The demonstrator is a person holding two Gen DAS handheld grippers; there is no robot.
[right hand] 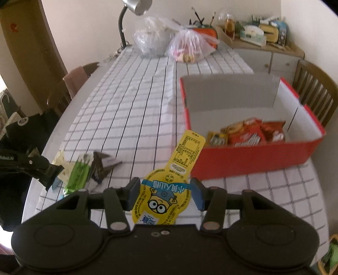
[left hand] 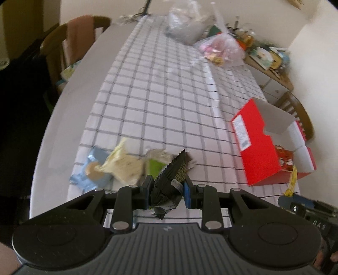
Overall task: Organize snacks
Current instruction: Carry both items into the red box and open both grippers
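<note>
Now, snacks: a black packet (left hand: 169, 179) is pinched in the left gripper (left hand: 168, 188); a yellow minion-print packet (right hand: 166, 190) is pinched in the right gripper (right hand: 165, 191).
Loose snacks: a pale cream packet (left hand: 122, 167), a blue packet (left hand: 93, 171) and a green-and-white packet (left hand: 157, 160) are left lying in a small cluster near the table's near-left edge, just beyond the left gripper.
Red box (right hand: 249, 158): it is set open on the right side of the table, with red and orange snack bags (right hand: 249, 133) gathered in its near end; the far part of its white interior is seen bare.
Surface: a white tablecloth with a dark grid (left hand: 160, 95) is spread over a pale table (left hand: 52, 127).
Room: two clear plastic bags (right hand: 169, 44) are placed at the far end beside a desk lamp (right hand: 131, 12); wooden chairs (right hand: 314, 93) are seen at both sides, and a cluttered shelf (right hand: 259, 36) is seen at the far right.
Left gripper: the jaws are closed narrowly on the black packet, raised just above the cloth.
Right gripper: the jaws are held partly closed on the yellow packet, whose long tab is pointed toward the box's near-left corner.
Edges and open room: a wide stretch of cloth is left between the snack cluster, the box and the far bags.
</note>
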